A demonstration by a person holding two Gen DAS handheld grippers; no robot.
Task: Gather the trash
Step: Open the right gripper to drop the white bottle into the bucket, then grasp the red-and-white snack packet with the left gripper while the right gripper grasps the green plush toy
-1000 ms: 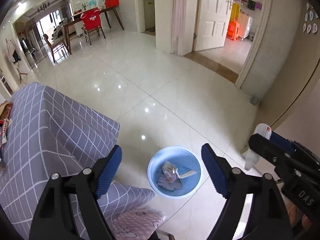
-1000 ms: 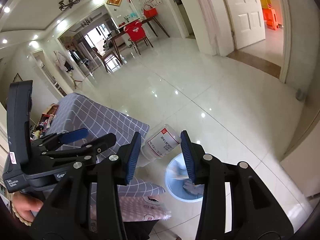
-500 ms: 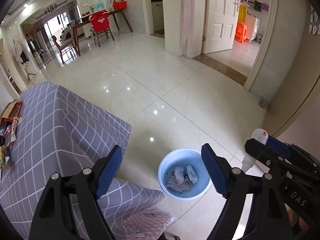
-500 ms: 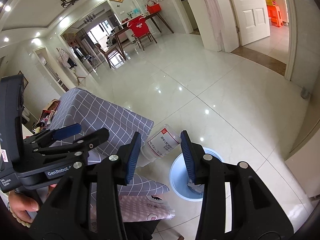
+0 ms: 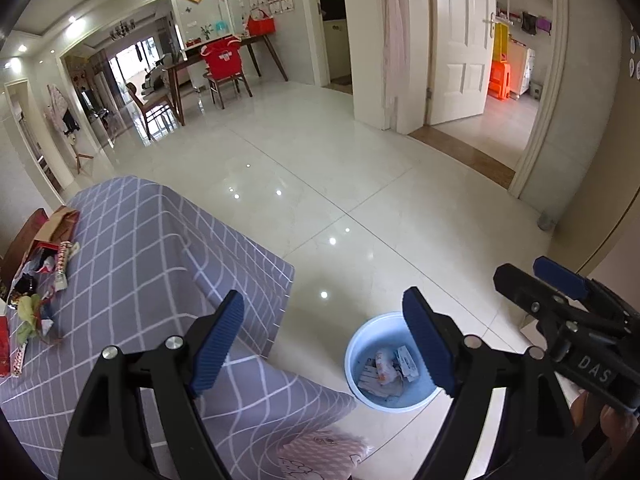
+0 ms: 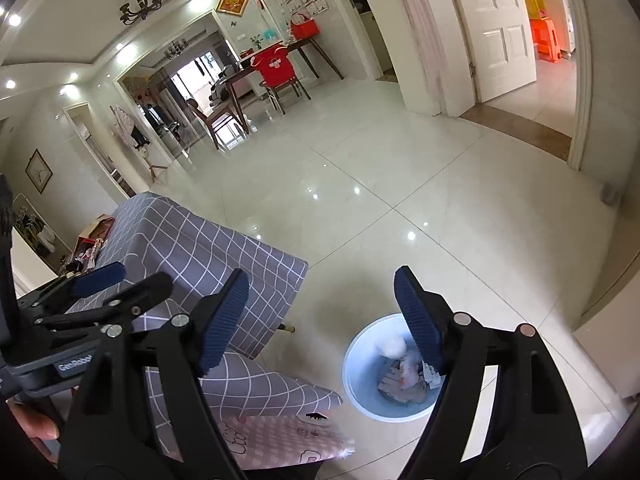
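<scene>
Your left tool point(image 5: 324, 346) stands wide with nothing between its blue pads. To its left, on the grey checked tabletop point(image 5: 132, 248), lies a heap of wrappers and an open paper bag point(image 5: 44, 256), seen more closely from the left wrist than from the right. Just under this tool's right finger sits the blue bin point(image 5: 360, 344) on the tiled floor, with crumpled packets inside.

Your right tool point(image 6: 322, 316) has just been opening and now stands wide and empty. The white bottle point(image 6: 390, 345) it let go shows only in the right wrist view, blurred, inside the bin's far rim, below and just left of the right finger.

Writing: "GenRobot", cut off, on the left tool's body as seen from the right wrist; "DAS" on the right tool's body as seen from the left wrist.
</scene>
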